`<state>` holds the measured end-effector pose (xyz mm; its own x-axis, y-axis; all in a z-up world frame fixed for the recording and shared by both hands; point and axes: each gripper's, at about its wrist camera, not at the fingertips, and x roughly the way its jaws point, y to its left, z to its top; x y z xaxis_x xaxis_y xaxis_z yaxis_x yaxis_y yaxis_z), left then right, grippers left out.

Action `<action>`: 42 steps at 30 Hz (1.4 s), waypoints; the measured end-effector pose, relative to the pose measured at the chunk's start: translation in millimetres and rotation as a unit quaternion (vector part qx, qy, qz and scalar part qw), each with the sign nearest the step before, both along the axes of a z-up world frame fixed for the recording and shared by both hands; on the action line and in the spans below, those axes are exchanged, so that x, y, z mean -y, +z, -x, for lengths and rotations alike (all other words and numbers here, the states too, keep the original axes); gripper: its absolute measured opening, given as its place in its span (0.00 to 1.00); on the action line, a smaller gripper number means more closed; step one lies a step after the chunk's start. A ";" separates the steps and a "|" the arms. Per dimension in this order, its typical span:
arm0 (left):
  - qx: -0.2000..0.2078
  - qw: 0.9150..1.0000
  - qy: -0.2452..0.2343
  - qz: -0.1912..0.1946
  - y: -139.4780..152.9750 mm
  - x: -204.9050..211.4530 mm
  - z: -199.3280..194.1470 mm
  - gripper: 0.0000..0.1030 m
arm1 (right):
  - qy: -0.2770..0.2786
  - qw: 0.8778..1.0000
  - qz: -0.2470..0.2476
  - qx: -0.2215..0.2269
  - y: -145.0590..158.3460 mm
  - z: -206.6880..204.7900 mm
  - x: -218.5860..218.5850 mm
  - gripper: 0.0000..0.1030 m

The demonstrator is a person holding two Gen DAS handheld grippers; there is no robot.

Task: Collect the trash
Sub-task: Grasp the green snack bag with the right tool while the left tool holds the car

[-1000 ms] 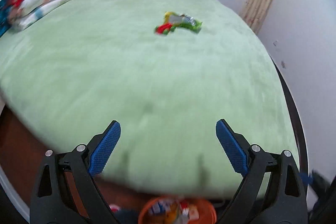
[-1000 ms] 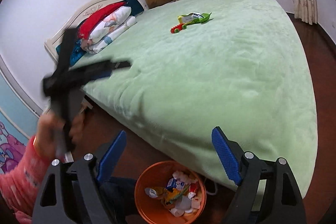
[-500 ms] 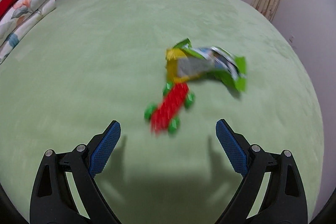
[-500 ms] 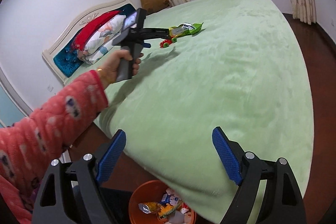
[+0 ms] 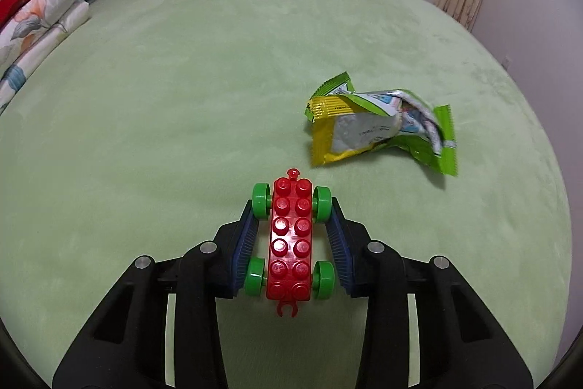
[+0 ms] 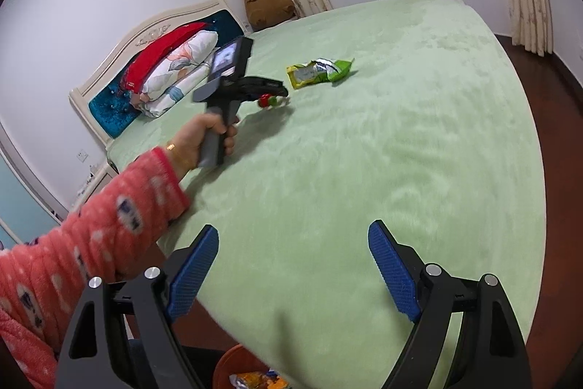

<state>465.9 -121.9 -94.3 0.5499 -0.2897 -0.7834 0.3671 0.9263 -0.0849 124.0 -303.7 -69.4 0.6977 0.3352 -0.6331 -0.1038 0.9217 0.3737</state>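
On the bed (image 5: 182,79), the left tongs (image 5: 291,206) are clamped on the toy car (image 5: 290,239), their pads against its green wheels. Lift it straight, so the wheels do not slip. The snack bag (image 5: 382,130) lies just to the right. The right tongs (image 6: 293,265) stand apart, holding nothing. Below them, the orange bin (image 6: 226,363) holds some wrappers.

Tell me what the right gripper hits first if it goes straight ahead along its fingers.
Most likely the green bed cover. The right gripper is open and empty, aimed across the bed's near edge. Nothing stands in its line; the snack wrapper and left gripper lie farther off to the left. Depth is uncertain.
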 end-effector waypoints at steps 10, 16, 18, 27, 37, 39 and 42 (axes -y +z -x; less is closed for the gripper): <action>0.051 0.999 -0.013 0.002 40.7 -49.2 89.6 0.37 | 0.059 0.994 0.091 0.022 23.8 -114.5 -16.1 0.84; 0.050 0.999 -0.004 0.017 44.7 -71.8 115.6 0.37 | 0.113 0.967 0.225 0.041 22.9 -239.3 -51.7 0.90; 0.052 0.998 -0.001 0.018 44.4 -75.7 118.9 0.37 | 0.113 0.960 0.254 0.044 20.8 -271.5 -59.9 0.90; 0.037 0.999 0.001 0.025 30.5 -78.4 112.9 0.37 | 0.129 0.932 0.339 -0.011 -18.9 -395.9 -87.9 0.93; 0.034 0.999 0.003 0.030 30.3 -81.2 113.7 0.37 | 0.097 0.913 0.391 -0.065 -58.4 -420.2 -80.1 0.50; 0.035 0.999 0.003 0.031 32.6 -81.2 117.4 0.37 | 0.082 0.918 0.383 -0.060 -52.4 -414.0 -75.9 0.44; 0.034 0.999 0.004 0.036 38.4 -81.4 123.9 0.37 | 0.048 0.931 0.358 -0.046 -33.5 -397.9 -64.7 0.40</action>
<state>342.1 -40.6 -56.0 0.6036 -0.3387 -0.7218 0.3670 0.9217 -0.1255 521.9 -239.0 -102.9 0.6187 -0.1375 -0.7735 -0.1963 0.9263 -0.3217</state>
